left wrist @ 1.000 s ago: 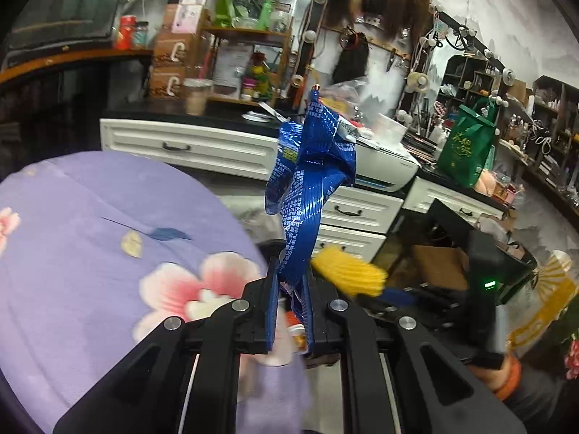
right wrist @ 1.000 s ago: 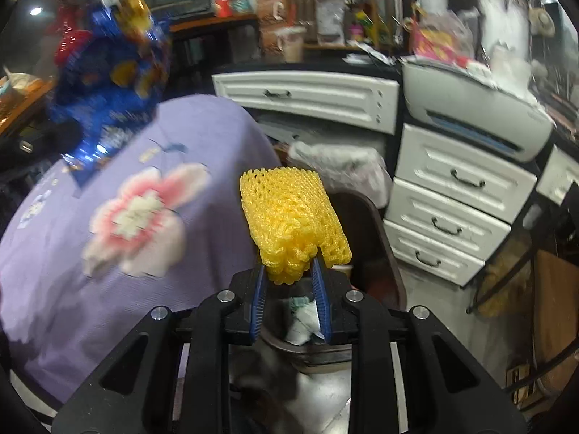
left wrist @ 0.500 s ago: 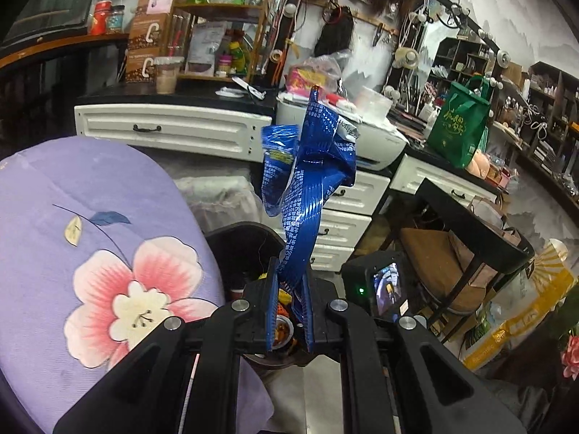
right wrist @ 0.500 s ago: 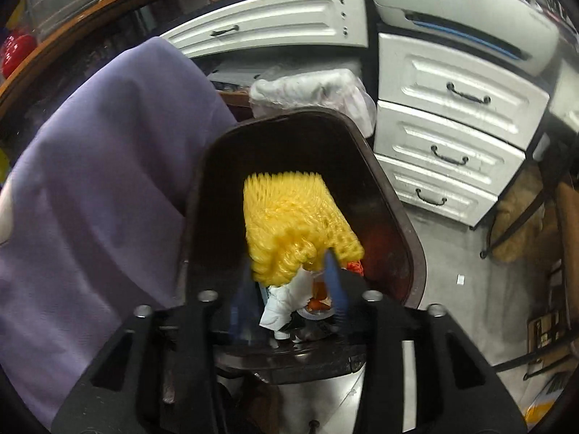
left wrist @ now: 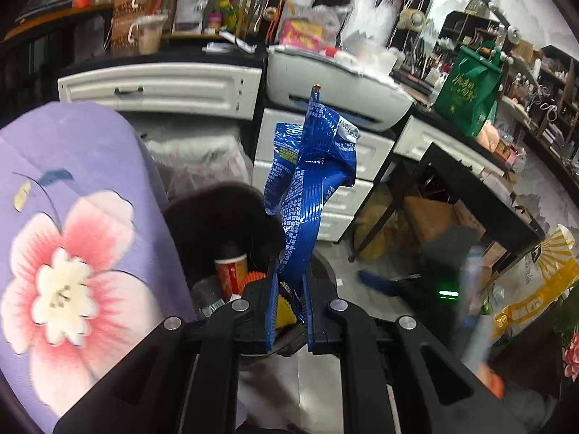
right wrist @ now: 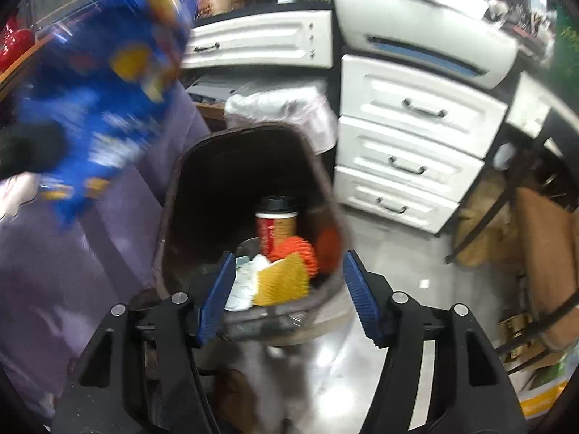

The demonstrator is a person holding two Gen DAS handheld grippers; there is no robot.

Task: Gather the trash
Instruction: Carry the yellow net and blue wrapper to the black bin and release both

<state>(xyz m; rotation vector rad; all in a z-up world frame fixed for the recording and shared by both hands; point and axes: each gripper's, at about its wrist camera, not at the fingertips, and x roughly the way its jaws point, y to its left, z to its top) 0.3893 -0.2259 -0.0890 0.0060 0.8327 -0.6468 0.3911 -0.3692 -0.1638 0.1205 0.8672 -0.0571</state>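
My left gripper (left wrist: 289, 300) is shut on a crumpled blue snack wrapper (left wrist: 307, 181) that stands up from its pads, just over the near rim of the dark bin (left wrist: 224, 217). In the right wrist view the same wrapper (right wrist: 97, 101) is a blue blur at upper left. My right gripper (right wrist: 289, 296) hangs over the bin (right wrist: 173, 195) with its jaws opening and nothing pressed between them. The yellow foam net (right wrist: 280, 282) lies loose in the bin beside an orange net (right wrist: 296, 249), white paper and a red cup (right wrist: 275, 224).
A purple flowered cloth (left wrist: 72, 235) covers the table left of the bin. White drawers (right wrist: 412, 152) and a printer (right wrist: 427, 43) stand behind it. A bagged bin (right wrist: 278, 108) sits at the back, and a black table frame (left wrist: 470, 195) with cardboard stands to the right.
The right gripper dropped over the bin and let go of the yellow net, which fell in among the trash. The left gripper carried the blue wrapper down toward the bin's rim.
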